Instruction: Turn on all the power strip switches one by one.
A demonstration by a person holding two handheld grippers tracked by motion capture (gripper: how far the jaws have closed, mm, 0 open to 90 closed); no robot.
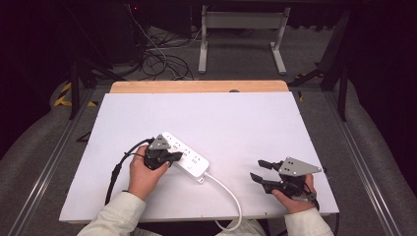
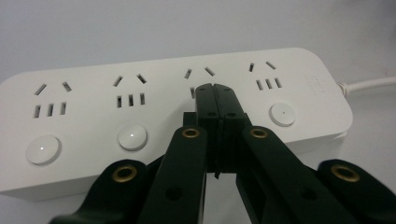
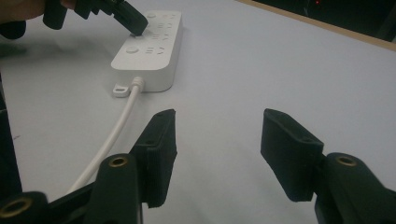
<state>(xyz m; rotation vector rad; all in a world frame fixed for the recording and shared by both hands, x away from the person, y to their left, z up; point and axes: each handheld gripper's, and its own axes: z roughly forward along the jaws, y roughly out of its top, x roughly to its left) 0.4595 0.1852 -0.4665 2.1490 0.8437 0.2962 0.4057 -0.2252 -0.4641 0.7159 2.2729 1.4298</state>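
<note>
Black jaws of the left gripper (image 2: pixel 215 91) fill the foreground of the left gripper view, pressed together with nothing between them, their tips down on the top face of a white power strip (image 2: pixel 140 107) — at the third of its four socket groups, where a round button (image 2: pixel 133 136) sits below each of the others. From the high view the power strip lies slantwise on the white table (image 1: pixel 236 123), left of centre and toward the near edge, the left hand (image 1: pixel 144 174) just behind it. Its white cord (image 1: pixel 228 191) curves off the near edge. Well apart to the right, the right gripper (image 3: pixel 217 140) hovers over bare tabletop, jaws spread wide and holding nothing, pointing leftward toward the strip's cord end.
</note>
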